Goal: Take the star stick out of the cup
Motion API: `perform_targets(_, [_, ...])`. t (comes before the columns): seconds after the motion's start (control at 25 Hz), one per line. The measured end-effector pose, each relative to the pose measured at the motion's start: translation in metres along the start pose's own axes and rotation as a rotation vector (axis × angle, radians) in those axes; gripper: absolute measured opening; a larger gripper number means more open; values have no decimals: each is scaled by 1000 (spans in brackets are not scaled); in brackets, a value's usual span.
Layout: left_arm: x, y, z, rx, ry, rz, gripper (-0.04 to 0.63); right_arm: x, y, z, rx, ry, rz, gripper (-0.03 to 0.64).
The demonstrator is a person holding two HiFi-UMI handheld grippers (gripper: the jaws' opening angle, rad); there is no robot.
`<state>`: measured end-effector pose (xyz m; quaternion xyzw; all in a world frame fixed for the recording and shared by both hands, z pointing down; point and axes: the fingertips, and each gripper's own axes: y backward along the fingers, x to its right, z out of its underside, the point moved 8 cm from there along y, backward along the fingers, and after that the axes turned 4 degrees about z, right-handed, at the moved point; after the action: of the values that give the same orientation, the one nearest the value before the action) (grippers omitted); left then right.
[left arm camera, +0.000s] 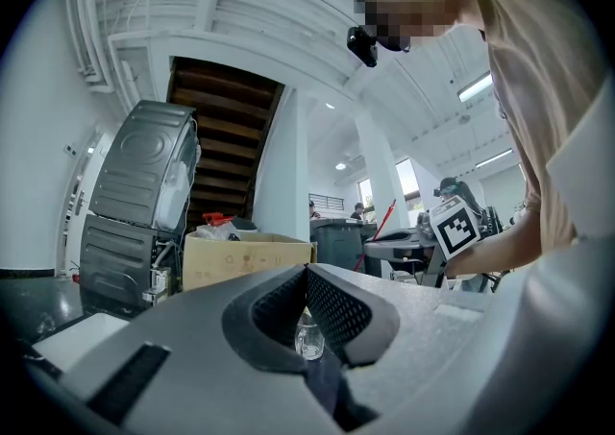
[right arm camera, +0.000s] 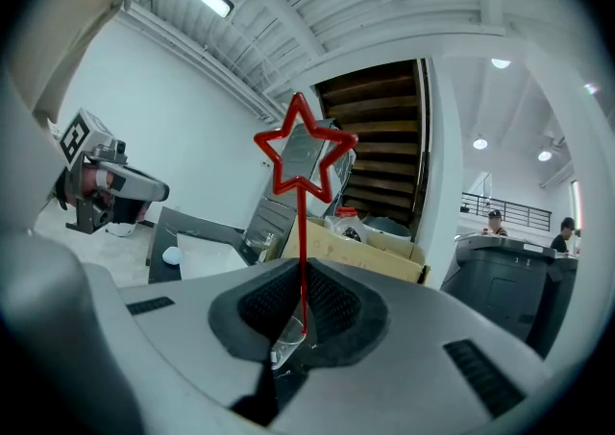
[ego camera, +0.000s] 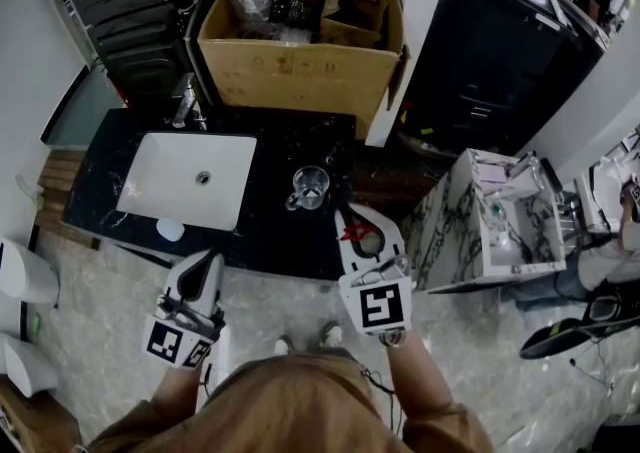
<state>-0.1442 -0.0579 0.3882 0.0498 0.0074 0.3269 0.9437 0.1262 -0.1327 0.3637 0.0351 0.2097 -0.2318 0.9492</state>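
The right gripper [right arm camera: 300, 316] is closed on the thin stem of the star stick [right arm camera: 304, 157], which looks clear of the cup [ego camera: 309, 186] just ahead. Such a thin stem may turn or slip if the grip loosens. The left gripper [left arm camera: 307, 326], off to the side, is closed and empty.

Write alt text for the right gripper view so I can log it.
The right gripper has its jaws shut on the thin red stem of the star stick, which stands upright with its star high above the pads. A clear glass cup shows low in the gap beyond the jaws, with a cardboard box behind.
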Motion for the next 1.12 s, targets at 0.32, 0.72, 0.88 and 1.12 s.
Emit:
perform_targets(0.32, [1,2,-3,3,-5,0,1,2,12,-6,0,28,10,14])
perform_targets(0.72, [5,3,-3,1,-8,3,2,6,28,-13,16,26,26,14])
perform_targets(0.88, [6,5,-4,0,-9,1,2,8,34,-17,27,26,31,14])
perform_targets(1.12, [6,8,-4,-3,-13,-1,2,12,39,-22,33,39,37,14])
